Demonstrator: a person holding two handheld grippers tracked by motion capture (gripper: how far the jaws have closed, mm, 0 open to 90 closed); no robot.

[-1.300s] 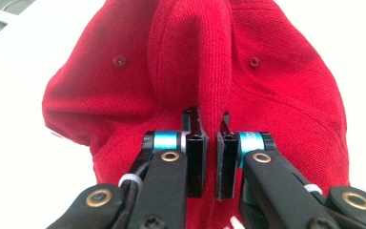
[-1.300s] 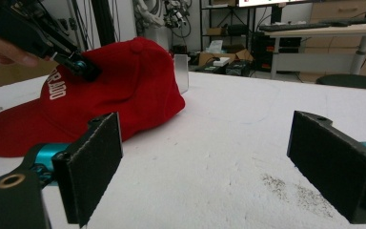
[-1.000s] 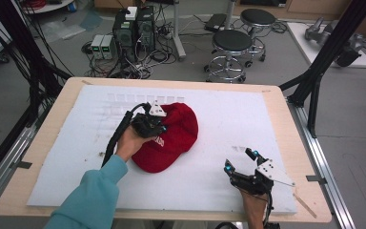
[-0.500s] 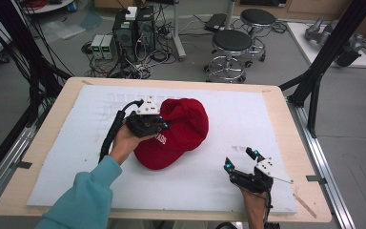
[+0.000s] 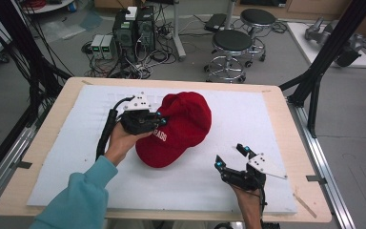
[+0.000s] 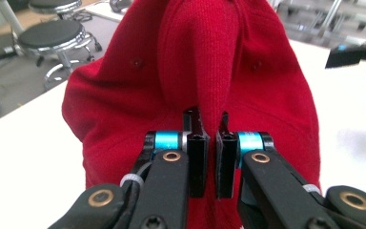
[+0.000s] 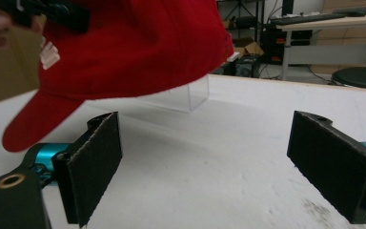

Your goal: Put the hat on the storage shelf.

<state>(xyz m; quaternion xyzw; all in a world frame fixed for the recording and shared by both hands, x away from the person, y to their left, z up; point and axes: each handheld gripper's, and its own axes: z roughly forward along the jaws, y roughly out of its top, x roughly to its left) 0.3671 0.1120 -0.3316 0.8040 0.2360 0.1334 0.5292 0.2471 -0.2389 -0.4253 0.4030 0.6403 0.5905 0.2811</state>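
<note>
A red cap [image 5: 183, 125] with white lettering hangs tilted above the white mat, brim toward the near side. My left gripper [image 5: 159, 122] is shut on a fold of fabric at the cap's left side. In the left gripper view the jaws [image 6: 208, 125] pinch a ridge of the cap [image 6: 195, 67]. My right gripper [image 5: 229, 156] stands open near the table's front right, apart from the cap. From the right gripper view its pads [image 7: 207, 143] have nothing between them, and the cap [image 7: 133, 43] floats above and ahead.
A white mat [image 5: 267, 124] covers the wooden table [image 5: 43, 157]. A clear plastic stand [image 7: 198, 98] sits on the mat under the lifted cap. Stools [image 5: 231, 45], computer boxes [image 5: 133, 26] and black frame posts [image 5: 324, 62] stand beyond the far edge.
The left hand has lifted the cap off the mat and carried it up and to the right. The right gripper has shifted slightly toward the cap, still open.
</note>
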